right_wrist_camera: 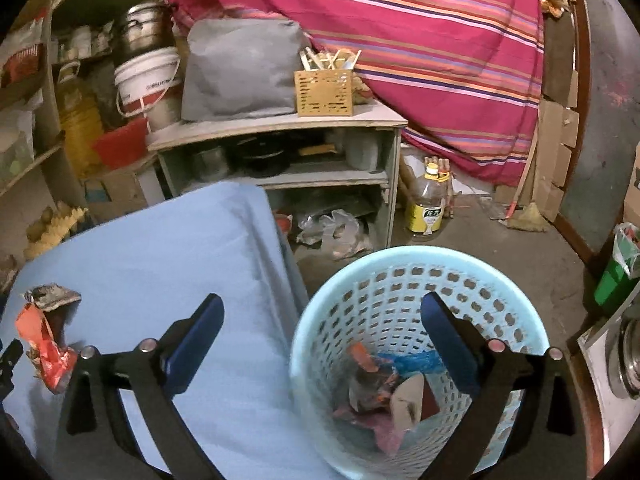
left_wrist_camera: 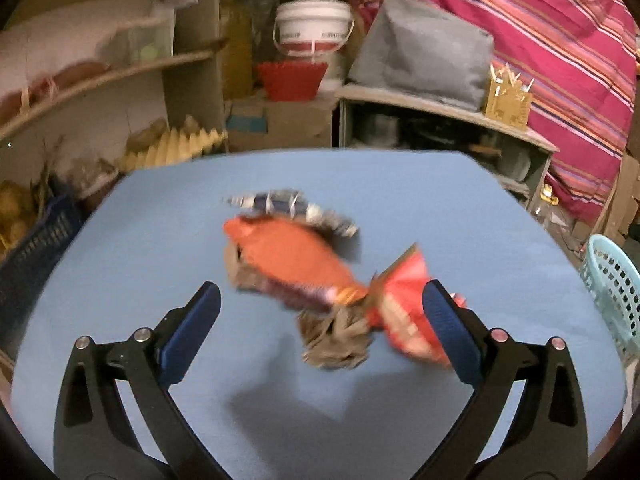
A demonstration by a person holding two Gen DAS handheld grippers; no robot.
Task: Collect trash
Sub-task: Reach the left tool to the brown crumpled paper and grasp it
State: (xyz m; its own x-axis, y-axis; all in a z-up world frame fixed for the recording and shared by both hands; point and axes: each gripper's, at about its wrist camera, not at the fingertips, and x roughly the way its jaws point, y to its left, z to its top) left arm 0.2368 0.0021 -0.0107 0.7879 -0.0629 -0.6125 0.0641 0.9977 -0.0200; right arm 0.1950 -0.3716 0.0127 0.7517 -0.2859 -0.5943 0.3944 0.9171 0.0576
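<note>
My counter point(left_wrist_camera: 160, 208) is covered in a smooth, matt light-blue cloth. On it I see crinkled wrappers: an orange one point(left_wrist_camera: 288, 256) that looks matt, a glossy red foil one point(left_wrist_camera: 404, 316), and a crumpled grey-brown wad point(left_wrist_camera: 336, 340) like rough paper. My fingers point(left_wrist_camera: 192, 332) wear matt, ribbed blue pads on black plastic arms with shiny metal rivets. The pale-blue basket point(right_wrist_camera: 400, 276) is smooth perforated plastic. Behind, the striped blanket point(right_wrist_camera: 420, 40) is woven cloth, the shelf unit point(right_wrist_camera: 280, 120) is dull painted wood, and the floor point(right_wrist_camera: 500, 248) is rough and bare.
</note>
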